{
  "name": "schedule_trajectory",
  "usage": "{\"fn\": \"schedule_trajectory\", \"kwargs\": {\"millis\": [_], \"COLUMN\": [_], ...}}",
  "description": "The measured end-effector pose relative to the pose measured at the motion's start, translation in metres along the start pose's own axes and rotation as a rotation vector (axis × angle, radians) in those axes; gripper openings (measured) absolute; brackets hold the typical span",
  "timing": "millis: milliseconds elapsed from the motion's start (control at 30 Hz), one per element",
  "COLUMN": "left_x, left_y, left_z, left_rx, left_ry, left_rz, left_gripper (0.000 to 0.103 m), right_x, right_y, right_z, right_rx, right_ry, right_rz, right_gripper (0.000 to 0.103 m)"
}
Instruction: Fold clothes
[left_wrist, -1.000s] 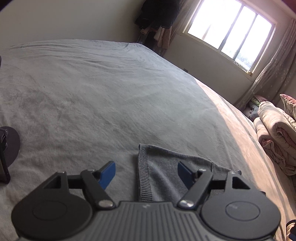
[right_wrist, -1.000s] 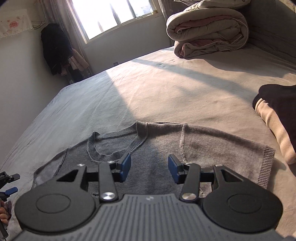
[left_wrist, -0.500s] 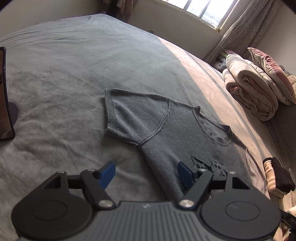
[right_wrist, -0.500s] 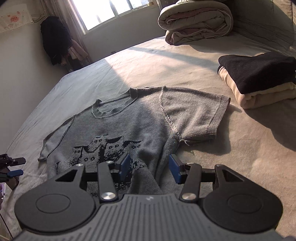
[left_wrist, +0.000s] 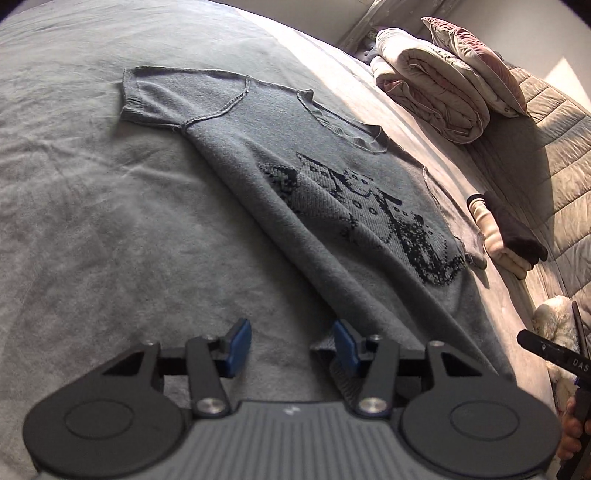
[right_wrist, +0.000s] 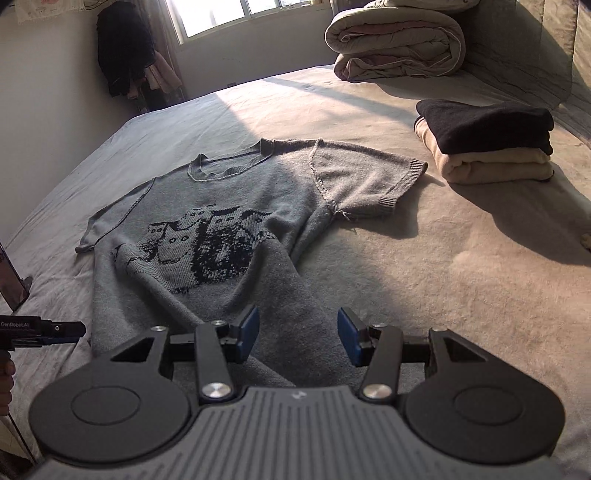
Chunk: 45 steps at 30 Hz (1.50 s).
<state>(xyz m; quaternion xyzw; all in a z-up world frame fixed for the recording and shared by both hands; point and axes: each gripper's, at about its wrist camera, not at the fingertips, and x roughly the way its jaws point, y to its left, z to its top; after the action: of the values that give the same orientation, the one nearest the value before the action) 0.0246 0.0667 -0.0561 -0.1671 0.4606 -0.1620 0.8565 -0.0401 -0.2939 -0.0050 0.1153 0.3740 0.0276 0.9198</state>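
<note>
A grey short-sleeved knit sweater (right_wrist: 236, 206) with a dark woven picture lies face up on the bed, collar toward the window. In the left wrist view the sweater (left_wrist: 332, 177) runs diagonally, and its hem corner lies just by the right-hand finger. My left gripper (left_wrist: 291, 345) is open over bare sheet beside that corner. My right gripper (right_wrist: 299, 336) is open low over the sweater's bottom part, with grey knit between and under its fingers. The left gripper (right_wrist: 44, 328) also shows at the right wrist view's left edge.
A folded stack of black and cream clothes (right_wrist: 487, 147) sits on the bed right of the sweater. A rolled duvet (right_wrist: 399, 40) lies at the head. Dark clothes (right_wrist: 122, 48) hang by the window. A dark flat object (right_wrist: 11, 280) stands at the left bed edge.
Both grippers have drawn back from the sleeve and collar end toward the hem, so the whole sweater now shows. The left jaws stand a little narrower than before.
</note>
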Motion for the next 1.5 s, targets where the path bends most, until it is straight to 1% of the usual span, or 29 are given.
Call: {"fn": "schedule_trajectory", "kwargs": {"millis": [33,133,200,233,267,300,400,533,700,800,833,1000,1100,1167,1233,1300,1333,1367,1400,1433,1500], "left_x": [0.003,0.005,0.006,0.007,0.008,0.008,-0.011,-0.057,-0.118,-0.146,-0.151,-0.170,-0.171,-0.167,-0.164,-0.165,-0.164,-0.163,-0.159,-0.154,-0.140], "left_y": [-0.004,-0.016,-0.023,-0.027,-0.031,-0.035,-0.026,-0.013,0.004,0.012,0.014,0.022,0.028,0.032,0.040,0.048,0.051,0.054,0.057,0.060,0.063], "left_z": [-0.001,-0.008,-0.013,-0.016,-0.018,-0.021,-0.030,-0.044,-0.070,-0.090,-0.097,-0.128,-0.139,-0.139,-0.136,-0.132,-0.130,-0.128,-0.125,-0.122,-0.121], "left_rx": [0.005,0.063,0.103,0.123,0.143,0.163,0.080,-0.012,-0.073,-0.096,-0.102,-0.120,-0.107,-0.091,-0.113,-0.144,-0.158,-0.172,-0.182,-0.201,-0.238], "left_ry": [0.003,-0.002,-0.005,-0.007,-0.009,-0.010,-0.038,-0.130,-0.256,-0.311,-0.317,-0.334,-0.319,-0.303,-0.289,-0.296,-0.296,-0.296,-0.277,-0.253,-0.209], "left_rz": [-0.007,0.051,0.092,0.112,0.133,0.153,0.152,0.136,0.135,0.156,0.158,0.169,0.208,0.229,0.204,0.180,0.176,0.173,0.158,0.140,0.085], "left_gripper": [0.051,0.051,0.048,0.026,0.012,0.001,0.001,0.001,0.001,0.001,0.000,0.000,0.000,0.000,0.000,0.001,0.003,0.010,0.016,0.028,0.031], "right_x": [-0.003,-0.013,-0.019,-0.022,-0.023,-0.025,-0.031,-0.040,-0.047,-0.049,-0.049,-0.050,-0.051,-0.051,-0.052,-0.052,-0.052,-0.051,-0.051,-0.050,-0.048], "right_y": [-0.006,-0.020,-0.029,-0.033,-0.037,-0.042,-0.049,-0.053,-0.058,-0.057,-0.056,-0.048,-0.044,-0.042,-0.039,-0.037,-0.035,-0.033,-0.032,-0.030,-0.027], "right_z": [-0.002,-0.009,-0.017,-0.021,-0.026,-0.033,-0.049,-0.064,-0.077,-0.083,-0.085,-0.095,-0.099,-0.100,-0.102,-0.103,-0.104,-0.105,-0.106,-0.107,-0.109], "right_rx": [0.014,0.058,0.083,0.096,0.110,0.128,0.160,0.173,0.223,0.245,0.248,0.268,0.277,0.279,0.281,0.283,0.277,0.273,0.270,0.266,0.256], "right_ry": [0.004,0.007,0.006,0.007,0.011,0.018,0.031,0.033,0.025,0.021,0.020,0.007,0.002,0.001,0.000,0.000,0.000,0.000,0.001,0.003,0.004], "right_rz": [-0.006,-0.027,-0.044,-0.052,-0.059,-0.064,-0.069,-0.059,-0.050,-0.030,-0.026,-0.011,-0.008,0.001,0.010,0.018,0.017,0.016,0.015,0.016,0.011], "right_gripper": [0.052,0.052,0.052,0.053,0.053,0.053,0.053,0.053,0.053,0.053,0.053,0.054,0.054,0.054,0.054,0.054,0.054,0.054,0.054,0.054,0.052]}}
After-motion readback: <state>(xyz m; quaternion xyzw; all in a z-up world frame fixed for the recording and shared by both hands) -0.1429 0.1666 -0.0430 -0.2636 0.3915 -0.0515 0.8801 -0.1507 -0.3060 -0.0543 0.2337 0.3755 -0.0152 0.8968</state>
